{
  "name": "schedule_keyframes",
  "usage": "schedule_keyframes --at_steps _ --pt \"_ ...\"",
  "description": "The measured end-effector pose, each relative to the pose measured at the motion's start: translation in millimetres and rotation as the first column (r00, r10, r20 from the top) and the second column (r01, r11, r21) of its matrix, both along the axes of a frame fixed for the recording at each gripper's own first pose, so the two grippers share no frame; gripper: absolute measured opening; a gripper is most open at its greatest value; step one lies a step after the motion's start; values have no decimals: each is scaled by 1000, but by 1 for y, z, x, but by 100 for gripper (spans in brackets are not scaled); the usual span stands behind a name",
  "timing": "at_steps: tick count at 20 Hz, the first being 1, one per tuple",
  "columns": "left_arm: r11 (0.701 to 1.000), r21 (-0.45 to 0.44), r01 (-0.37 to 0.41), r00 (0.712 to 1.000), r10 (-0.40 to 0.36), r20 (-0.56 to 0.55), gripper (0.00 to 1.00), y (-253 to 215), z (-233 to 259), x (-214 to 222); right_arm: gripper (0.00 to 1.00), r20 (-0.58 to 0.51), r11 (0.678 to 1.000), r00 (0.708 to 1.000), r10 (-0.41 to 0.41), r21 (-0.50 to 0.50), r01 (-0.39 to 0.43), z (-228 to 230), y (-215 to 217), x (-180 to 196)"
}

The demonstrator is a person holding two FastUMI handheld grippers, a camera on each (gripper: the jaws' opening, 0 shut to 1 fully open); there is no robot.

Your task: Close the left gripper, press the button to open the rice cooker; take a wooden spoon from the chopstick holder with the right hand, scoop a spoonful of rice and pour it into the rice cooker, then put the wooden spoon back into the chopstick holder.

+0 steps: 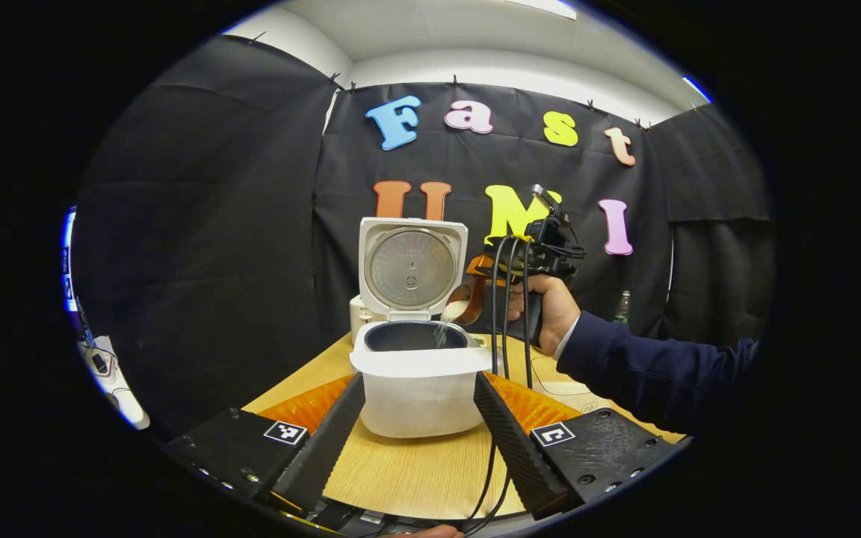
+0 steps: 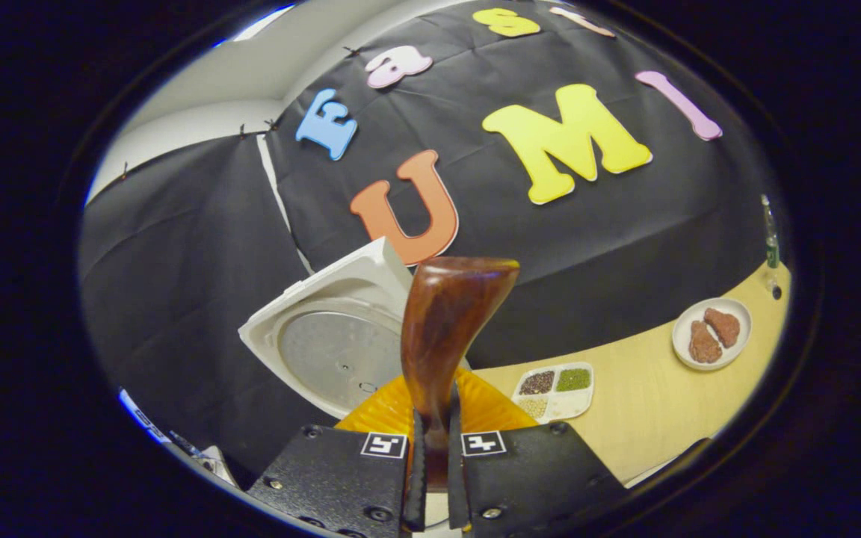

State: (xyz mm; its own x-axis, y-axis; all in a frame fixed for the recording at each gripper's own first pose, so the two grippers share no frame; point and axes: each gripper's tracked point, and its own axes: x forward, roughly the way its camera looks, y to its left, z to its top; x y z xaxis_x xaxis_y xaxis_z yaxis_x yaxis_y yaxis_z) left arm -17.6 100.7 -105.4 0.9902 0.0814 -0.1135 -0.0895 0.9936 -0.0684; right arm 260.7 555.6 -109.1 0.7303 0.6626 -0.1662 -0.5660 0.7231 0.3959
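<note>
The white rice cooker (image 1: 417, 388) stands on the wooden table (image 1: 415, 467) with its lid (image 1: 410, 267) raised upright. My left gripper (image 1: 417, 382) is open in front of it, the fingers spread to either side of its body and not touching it. A hand (image 1: 546, 310) holds my right gripper (image 1: 539, 250) above the cooker's right rim. The wooden spoon (image 1: 466, 301) is tipped over the pot and white rice (image 1: 442, 329) falls from it. In the right gripper view my right gripper (image 2: 434, 422) is shut on the spoon's brown handle (image 2: 445, 329), with the open lid (image 2: 329, 344) behind.
A white sectioned tray of grains (image 2: 556, 390) and a white plate with brown pieces (image 2: 711, 332) lie on the table (image 2: 640, 411) to the right. A small bottle (image 1: 622, 306) stands at the back wall. Cables (image 1: 509, 299) hang from the right gripper beside the cooker.
</note>
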Motion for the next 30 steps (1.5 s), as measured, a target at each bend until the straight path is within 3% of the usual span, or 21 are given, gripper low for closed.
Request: schedule_keyframes --at_steps 3,6,12,18,22,27,30 --pt "1000 -10 3 1000 -3 -12 94 -2 -8 -2 13 89 993 993 80 -91 -71 1 13 -12" --pt "1000 -1 -6 999 6 -32 94 -2 -14 -1 13 201 968 963 177 -211 -134 4 24 -28" --pt "1000 -4 5 1000 -5 -24 94 -13 -11 -8 13 364 916 883 295 -372 -152 4 33 -56" --pt "1000 -1 -18 999 18 -29 93 -15 -8 -12 13 436 890 830 348 -431 -147 2 36 -75" --pt "1000 5 -26 999 26 -22 93 -17 -1 -11 13 470 909 832 296 -406 -94 14 15 -77" --pt "999 9 -35 999 35 3 94 -14 3 -2 13 492 937 840 228 -344 -52 45 -45 -101" --pt "999 4 -41 999 41 21 94 -16 11 13 13 471 945 860 197 -324 -38 53 -89 -119"
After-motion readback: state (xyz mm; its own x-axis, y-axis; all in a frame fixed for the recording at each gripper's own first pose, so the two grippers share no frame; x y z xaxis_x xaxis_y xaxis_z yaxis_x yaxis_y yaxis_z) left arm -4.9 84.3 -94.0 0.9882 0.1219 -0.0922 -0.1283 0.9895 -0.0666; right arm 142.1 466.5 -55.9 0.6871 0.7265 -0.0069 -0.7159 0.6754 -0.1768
